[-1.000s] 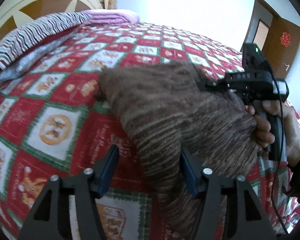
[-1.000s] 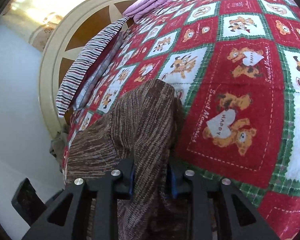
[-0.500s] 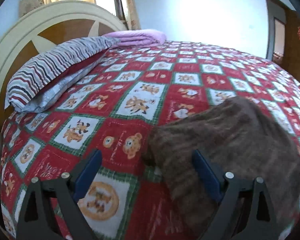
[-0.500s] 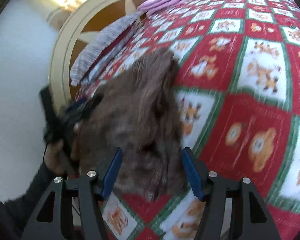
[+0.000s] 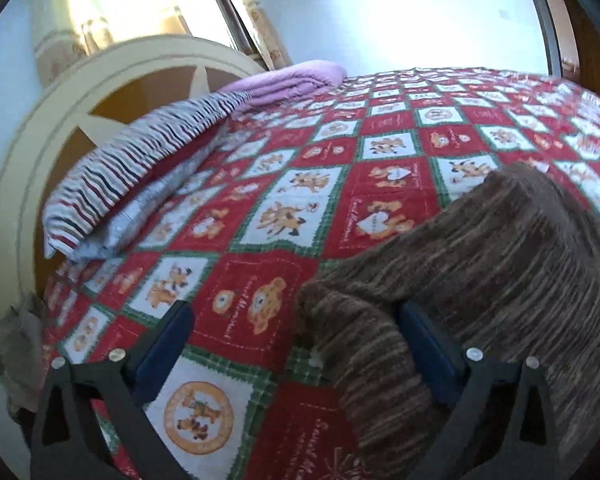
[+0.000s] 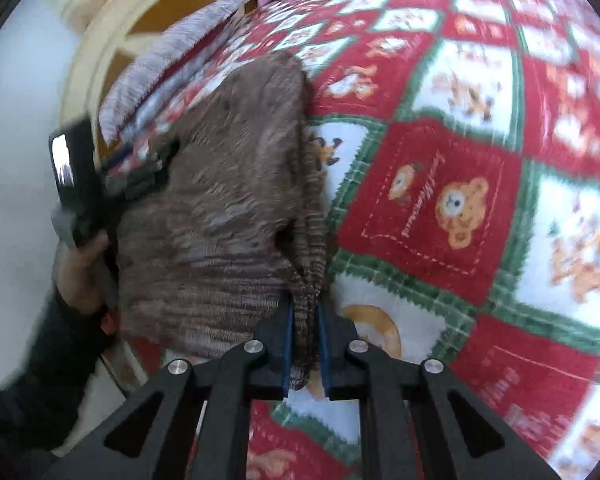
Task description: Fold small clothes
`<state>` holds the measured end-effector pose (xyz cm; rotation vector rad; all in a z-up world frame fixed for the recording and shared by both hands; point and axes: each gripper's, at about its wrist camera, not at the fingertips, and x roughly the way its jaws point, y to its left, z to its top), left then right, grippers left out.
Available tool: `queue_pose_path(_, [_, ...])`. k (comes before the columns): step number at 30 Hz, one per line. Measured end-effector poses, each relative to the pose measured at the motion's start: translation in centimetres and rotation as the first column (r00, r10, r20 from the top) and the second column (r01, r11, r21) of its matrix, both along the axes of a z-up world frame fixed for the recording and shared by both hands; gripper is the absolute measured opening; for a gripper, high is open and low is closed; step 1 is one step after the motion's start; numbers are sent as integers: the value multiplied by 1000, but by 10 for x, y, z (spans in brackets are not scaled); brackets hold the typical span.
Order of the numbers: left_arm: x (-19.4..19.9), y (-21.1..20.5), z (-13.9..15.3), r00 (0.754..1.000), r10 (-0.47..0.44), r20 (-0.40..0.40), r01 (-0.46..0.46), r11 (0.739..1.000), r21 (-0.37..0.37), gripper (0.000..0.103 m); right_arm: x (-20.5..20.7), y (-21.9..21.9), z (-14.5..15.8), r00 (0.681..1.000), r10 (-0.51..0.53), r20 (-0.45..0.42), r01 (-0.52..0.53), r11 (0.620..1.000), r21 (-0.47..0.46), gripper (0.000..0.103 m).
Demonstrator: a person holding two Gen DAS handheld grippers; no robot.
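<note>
**On the bed: right gripper pinching a knit edge, left gripper open beside it**

On the red, green and white patchwork bedspread printed with teddy bears (image 5: 284, 216) lies the brown striped knitted garment (image 5: 500, 264), spread near the bed's edge closest to me. My right gripper (image 6: 304, 320) is closed narrowly on a bunched ridge of that knit; the fabric stands between its blue pads. My left gripper (image 5: 296, 344) is spread wide and holds nothing: a thick fold of the garment sits inside the gap against its right-hand finger, while bedspread shows through the rest.

I judge that I am mid-fold, with one edge gripped. The next move calls for closing the left gripper on the fold in front of it, then carrying both held edges across the garment together, keeping them level so the knit does not sag or twist.

The right wrist view is blurred, so I cannot tell which part of the garment I am holding, sleeve or hem. Its full outline is cut off in both views. A striped pillow (image 5: 140, 160) and a folded lilac blanket (image 5: 292, 78) rest by the cream and wooden headboard (image 5: 112, 80), well apart from the work.
</note>
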<state>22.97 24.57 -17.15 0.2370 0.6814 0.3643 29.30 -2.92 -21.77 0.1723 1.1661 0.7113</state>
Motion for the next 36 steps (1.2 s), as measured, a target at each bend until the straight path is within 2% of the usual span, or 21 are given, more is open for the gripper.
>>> queue_pose_path(2, [0, -2, -1, 1000, 3, -1, -3, 1000, 20, 103, 2, -8, -3, 999, -24, -25, 25, 998, 58, 10])
queue_pose_path(3, [1, 2, -1, 1000, -1, -9, 1, 1000, -5, 103, -1, -10, -3, 1000, -26, -15, 27, 997, 67, 10])
queue_pose_path(6, [1, 20, 0, 1000, -12, -26, 7, 988, -157, 103, -6, -22, -8, 999, -49, -15, 50, 988, 145, 11])
queue_pose_path(7, [-3, 21, 2, 1000, -9, -23, 5, 983, -185, 103, -9, -22, -7, 998, -55, -8, 56, 987, 149, 14])
queue_pose_path(9, [-21, 21, 10, 1000, -25, 2, 25, 971, -237, 103, -23, -20, 5, 995, -87, 49, 82, 991, 103, 22])
queue_pose_path(11, [-36, 16, 14, 1000, -26, 6, 27, 967, -253, 103, -38, -14, 19, 984, -108, 142, 107, 994, 12, 38])
queue_pose_path(12, [-47, 12, 18, 999, -38, 14, 40, 963, -267, 103, -41, -12, 24, 977, -119, 178, 125, 992, -19, 48])
queue_pose_path(13, [-54, 8, 21, 999, -45, 19, 49, 961, -272, 103, -48, -9, 34, 963, -140, 228, 155, 987, -50, 52])
queue_pose_path(18, [-80, -11, 44, 994, -92, 66, 106, 957, -269, 103, -73, -8, 69, 922, -159, 353, 194, 979, -64, 52])
queue_pose_path(26, [-109, -31, 72, 978, -154, 144, 187, 947, -260, 103, -113, 22, 116, 811, -187, 555, 233, 972, -13, 53])
queue_pose_path(29, [-113, -34, 73, 974, -170, 150, 206, 938, -277, 103, -120, 26, 119, 801, -191, 567, 235, 972, -4, 57])
queue_pose_path(36, [-120, -37, 75, 971, -174, 161, 216, 932, -292, 103, -131, 32, 124, 793, -191, 579, 242, 970, -11, 57])
